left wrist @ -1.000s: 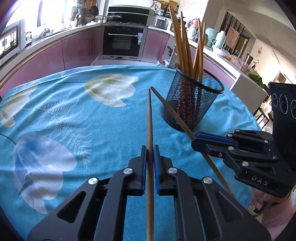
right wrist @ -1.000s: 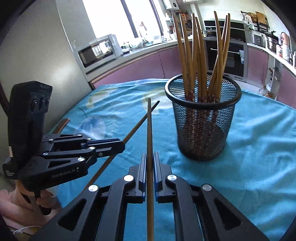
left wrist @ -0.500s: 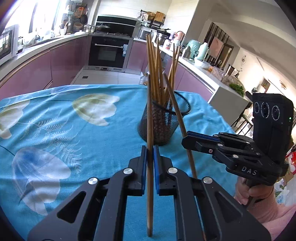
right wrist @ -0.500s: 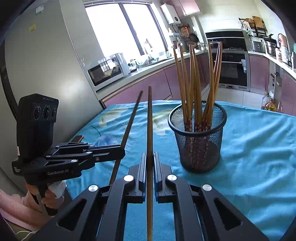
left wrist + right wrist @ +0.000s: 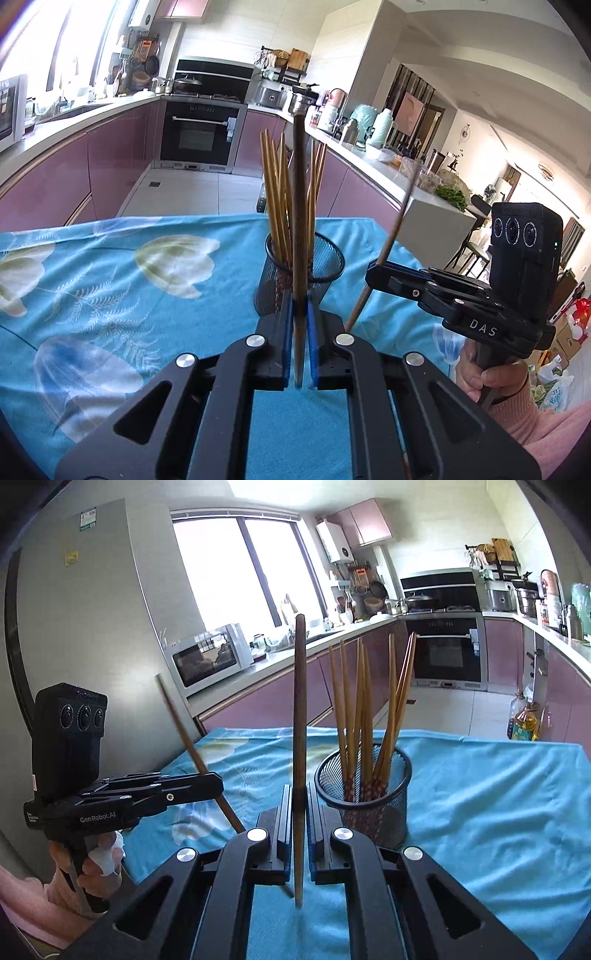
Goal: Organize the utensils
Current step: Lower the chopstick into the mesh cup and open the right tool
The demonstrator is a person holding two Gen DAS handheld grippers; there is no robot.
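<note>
Wooden chopsticks, one in each hand-held gripper, left hand-held gripper (image 5: 300,332), right hand-held gripper (image 5: 297,819)

Since a second ago you lift both chopsticks off the tablecloth (image 5: 110,266) and tip them upright. Your left gripper (image 5: 300,332) now holds its chopstick (image 5: 300,221) before the mesh cup (image 5: 325,266); your right gripper (image 5: 297,819) raises its chopstick (image 5: 298,720) beside the cup.

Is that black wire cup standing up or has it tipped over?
Upright. The mesh cup stands on the blue tablecloth with its round rim up, and the chopsticks inside point upward.
</note>
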